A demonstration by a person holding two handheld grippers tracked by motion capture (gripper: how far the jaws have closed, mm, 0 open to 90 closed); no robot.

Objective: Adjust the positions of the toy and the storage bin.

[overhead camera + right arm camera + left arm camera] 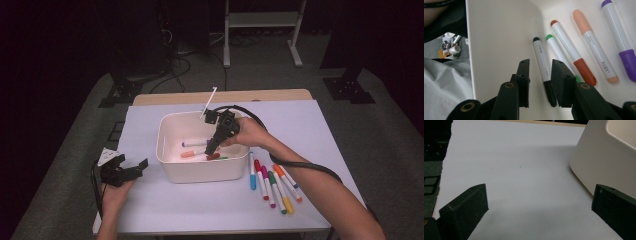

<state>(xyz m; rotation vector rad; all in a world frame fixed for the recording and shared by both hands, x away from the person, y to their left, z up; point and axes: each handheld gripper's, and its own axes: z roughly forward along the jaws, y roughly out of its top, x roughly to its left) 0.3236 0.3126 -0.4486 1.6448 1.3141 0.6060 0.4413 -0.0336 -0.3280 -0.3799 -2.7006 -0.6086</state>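
White plastic walls surround our right gripper [539, 82], which we have lowered into the bin [165, 150] at the middle of the surface [150, 205]. Its jaws stand a little apart, released, with the black marker [544, 67] lying between them on the bin floor, just beside the near wall; the pads do not press on it. Next to it in the bin lie a green marker [554, 47], a red marker [571, 50], an orange marker [594, 47] and a purple marker [619, 32], all roughly side by side.

Our left gripper [122, 171] rests on the surface to the left of the bin, well apart from the markers, its jaws spread wide with nothing between them; in the left gripper view the bin's outer wall [599, 165] stands near the right-hand jaw.

On the surface right of the bin we see a fanned row of loose markers [272, 182] in blue, red, magenta, green, yellow and orange, close to our right forearm [310, 180].
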